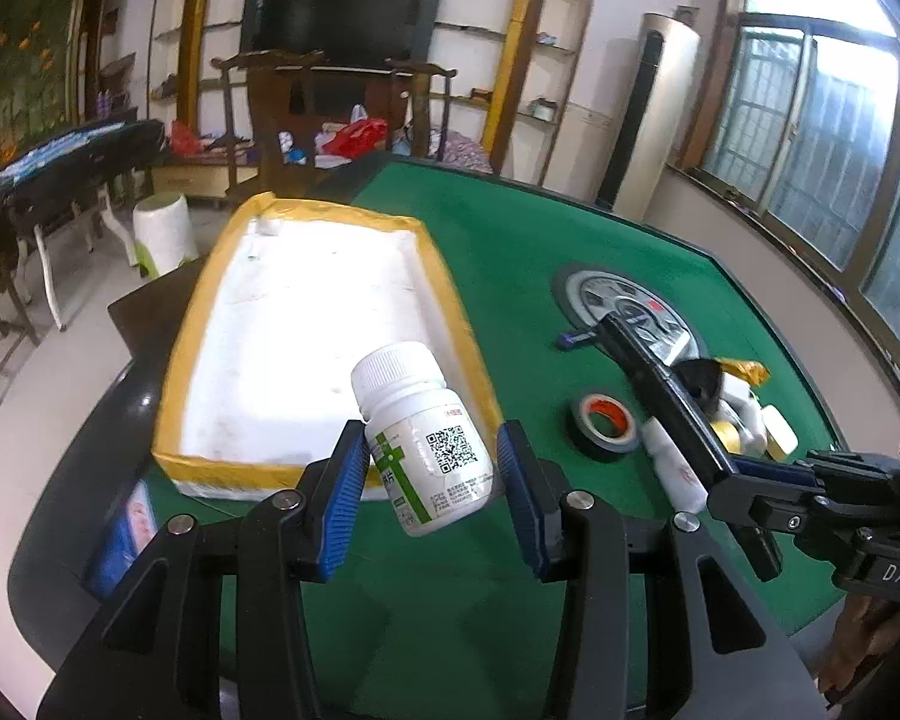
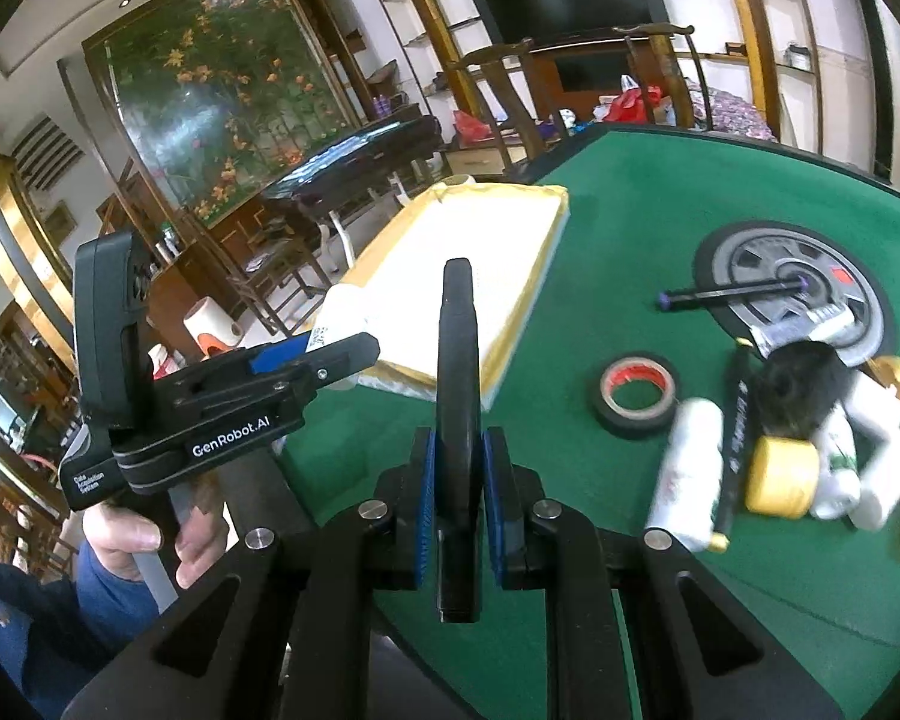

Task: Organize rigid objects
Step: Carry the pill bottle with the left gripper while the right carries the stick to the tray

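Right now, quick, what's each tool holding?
Left tool: closed on the white pill bottle.
Right tool: closed on a long flat black object.

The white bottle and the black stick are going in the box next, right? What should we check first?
1. Left gripper holds the white bottle: ok, though tilted.
2. Right gripper clamps the black stick: ok.
3. White box with yellow rim has room: ok, nothing seen inside.
4. Bottle is over the box: not ok, at its near edge.
5. Tape roll and the pile beside it stay clear: ok.
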### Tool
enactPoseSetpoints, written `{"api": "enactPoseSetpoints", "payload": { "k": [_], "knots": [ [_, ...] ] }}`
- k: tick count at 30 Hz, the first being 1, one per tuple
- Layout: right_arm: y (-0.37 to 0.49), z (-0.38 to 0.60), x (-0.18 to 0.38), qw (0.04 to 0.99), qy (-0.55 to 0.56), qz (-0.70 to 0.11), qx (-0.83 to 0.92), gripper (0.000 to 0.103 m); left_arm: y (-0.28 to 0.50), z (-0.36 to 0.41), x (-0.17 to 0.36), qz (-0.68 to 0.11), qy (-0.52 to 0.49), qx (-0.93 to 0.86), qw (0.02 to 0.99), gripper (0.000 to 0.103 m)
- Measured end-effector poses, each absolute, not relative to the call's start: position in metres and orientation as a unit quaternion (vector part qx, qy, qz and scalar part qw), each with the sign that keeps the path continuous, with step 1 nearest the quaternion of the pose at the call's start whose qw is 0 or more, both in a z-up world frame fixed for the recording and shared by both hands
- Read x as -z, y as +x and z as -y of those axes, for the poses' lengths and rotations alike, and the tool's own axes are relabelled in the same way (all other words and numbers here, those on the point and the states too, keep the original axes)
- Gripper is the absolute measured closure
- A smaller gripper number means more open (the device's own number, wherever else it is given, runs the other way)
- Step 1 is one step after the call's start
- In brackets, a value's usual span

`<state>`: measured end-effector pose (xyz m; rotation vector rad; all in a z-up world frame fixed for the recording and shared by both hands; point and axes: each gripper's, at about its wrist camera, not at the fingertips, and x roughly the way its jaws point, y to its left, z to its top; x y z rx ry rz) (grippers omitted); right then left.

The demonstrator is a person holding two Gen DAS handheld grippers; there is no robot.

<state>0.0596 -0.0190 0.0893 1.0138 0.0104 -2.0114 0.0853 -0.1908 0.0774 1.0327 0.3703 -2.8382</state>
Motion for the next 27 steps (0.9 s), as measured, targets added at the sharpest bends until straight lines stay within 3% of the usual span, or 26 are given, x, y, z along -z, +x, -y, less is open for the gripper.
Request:
{"api": "enactPoseSetpoints", "payload": {
  "k": [14,27],
  "knots": [
    [-0.003,0.103,-0.077,0.423,0.437,0.036,0.793,0.089,0.036,0.255,-0.054,-0.159,0.38,0.907,0.089,0.061],
    [-0.016,0.118,-0.025,0.396,0.483,0.043,0.78,0.09,0.023,0.245,-0.022,-0.142,0.412,0.896,0.079,0.061]
  ]
}}
